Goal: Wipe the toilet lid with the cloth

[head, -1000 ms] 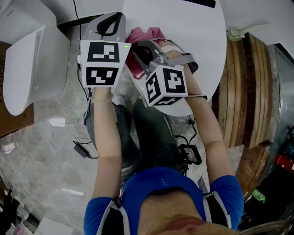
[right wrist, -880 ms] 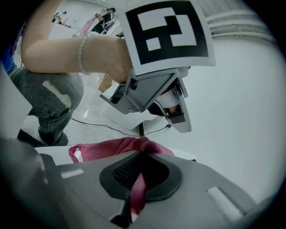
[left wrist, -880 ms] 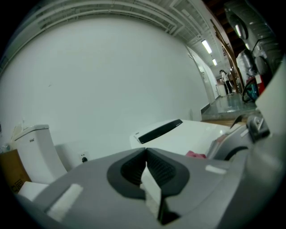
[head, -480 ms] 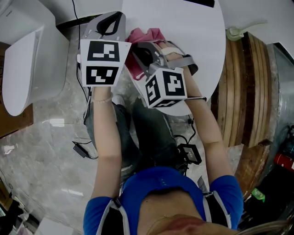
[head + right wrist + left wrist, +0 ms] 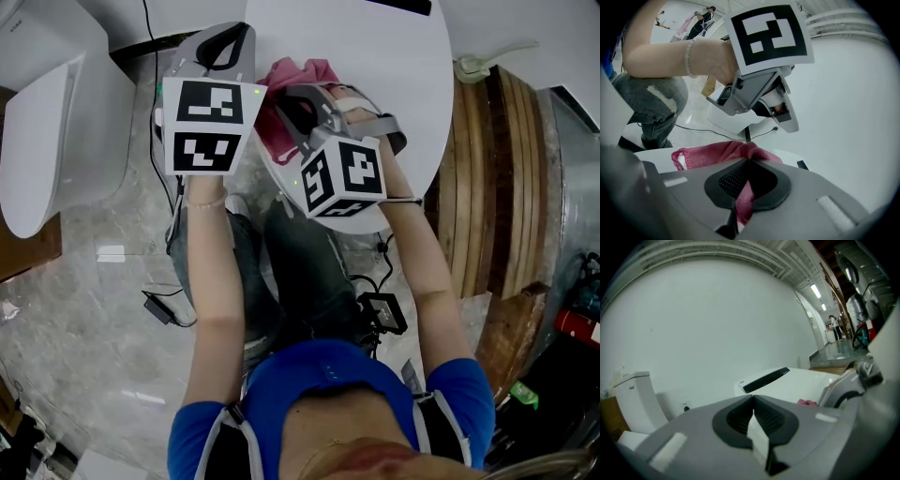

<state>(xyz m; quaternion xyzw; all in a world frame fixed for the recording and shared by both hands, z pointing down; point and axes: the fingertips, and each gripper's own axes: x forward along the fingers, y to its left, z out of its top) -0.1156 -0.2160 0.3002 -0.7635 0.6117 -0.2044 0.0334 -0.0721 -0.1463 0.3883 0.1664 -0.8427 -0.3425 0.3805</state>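
Observation:
A pink cloth [image 5: 298, 73] lies bunched at the near edge of a round white table [image 5: 394, 66]. My right gripper [image 5: 283, 105] is shut on it; in the right gripper view a fold of the cloth [image 5: 743, 194] is pinched between the jaws and the rest [image 5: 712, 153] spreads on the table top. My left gripper [image 5: 228, 39] hovers just left of the cloth, beyond the table's edge, shut with nothing in it [image 5: 753, 398]. The white toilet [image 5: 52, 141] stands at the far left, lid down, well apart from both grippers.
A black flat object [image 5: 766, 379] lies on the far side of the table. Cables and a power adapter [image 5: 155, 307] trail on the marble floor. Curved wooden boards [image 5: 492, 187] stand to the right. The person's legs are under the table's edge.
The head view has drifted slightly. Both grippers stay where they were, and the right one keeps its hold on the cloth.

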